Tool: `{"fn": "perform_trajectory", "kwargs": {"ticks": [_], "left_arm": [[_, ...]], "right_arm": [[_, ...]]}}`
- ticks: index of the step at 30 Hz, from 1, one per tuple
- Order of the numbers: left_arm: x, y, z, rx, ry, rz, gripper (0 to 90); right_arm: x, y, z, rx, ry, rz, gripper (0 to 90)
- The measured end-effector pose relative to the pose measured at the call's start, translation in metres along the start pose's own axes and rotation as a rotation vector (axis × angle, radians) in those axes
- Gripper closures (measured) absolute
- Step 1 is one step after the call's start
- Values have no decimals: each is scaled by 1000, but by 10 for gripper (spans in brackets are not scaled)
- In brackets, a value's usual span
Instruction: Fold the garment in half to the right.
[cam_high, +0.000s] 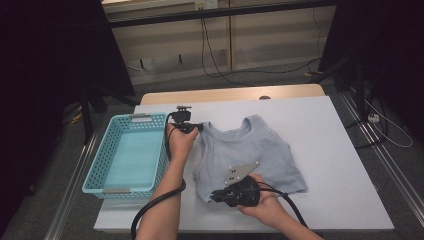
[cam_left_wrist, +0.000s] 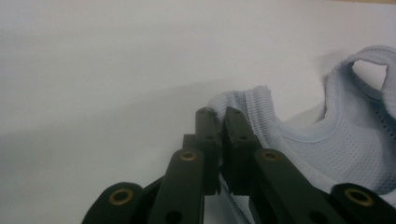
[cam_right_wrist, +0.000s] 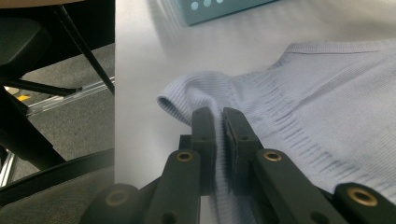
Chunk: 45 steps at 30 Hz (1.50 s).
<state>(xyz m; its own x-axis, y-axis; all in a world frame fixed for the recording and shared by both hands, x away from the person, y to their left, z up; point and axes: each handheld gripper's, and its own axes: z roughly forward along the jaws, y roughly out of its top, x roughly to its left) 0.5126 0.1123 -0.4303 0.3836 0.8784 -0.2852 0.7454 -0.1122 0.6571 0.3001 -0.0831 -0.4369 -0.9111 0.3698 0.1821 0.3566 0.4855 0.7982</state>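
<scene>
A pale blue sleeveless top (cam_high: 250, 155) lies flat on the white table (cam_high: 325, 140), neckline toward the far edge. My left gripper (cam_high: 199, 128) is shut on its left shoulder strap, the mesh fabric (cam_left_wrist: 299, 135) pinched between the black jaws, gripper tip (cam_left_wrist: 219, 113). My right gripper (cam_high: 214, 196) is shut on the near left hem corner; in the right gripper view the ribbed hem (cam_right_wrist: 299, 116) runs between the jaws at the gripper tip (cam_right_wrist: 217, 114).
A turquoise plastic basket (cam_high: 100, 165) stands empty at the table's left edge, just beside my left forearm. Behind the table are a wooden strip, cables on the floor and dark stands. Bare white surface lies to the right of the top.
</scene>
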Motion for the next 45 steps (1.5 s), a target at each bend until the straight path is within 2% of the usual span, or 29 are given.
{"fn": "perform_trajectory", "kwargs": {"ticks": [10,19,25,30,34,45], "left_arm": [[6,6,-13,21,12,11,861],[15,9,-23,37,28,-10,862],[17,11,-28,48,47,-7,863],[21,14,-33,60,46,-13,864],[22,15,-35,58,40,-25,864],[28,19,-44,75,61,-38,865]], "right_arm": [[3,3,-1,-22,8,3,848],[6,8,-3,-47,18,-3,848],[8,12,-5,-62,17,-16,848],[11,14,-6,-67,13,-35,848],[11,15,-8,-78,17,-24,849],[13,18,-11,-101,24,-23,848]]}}
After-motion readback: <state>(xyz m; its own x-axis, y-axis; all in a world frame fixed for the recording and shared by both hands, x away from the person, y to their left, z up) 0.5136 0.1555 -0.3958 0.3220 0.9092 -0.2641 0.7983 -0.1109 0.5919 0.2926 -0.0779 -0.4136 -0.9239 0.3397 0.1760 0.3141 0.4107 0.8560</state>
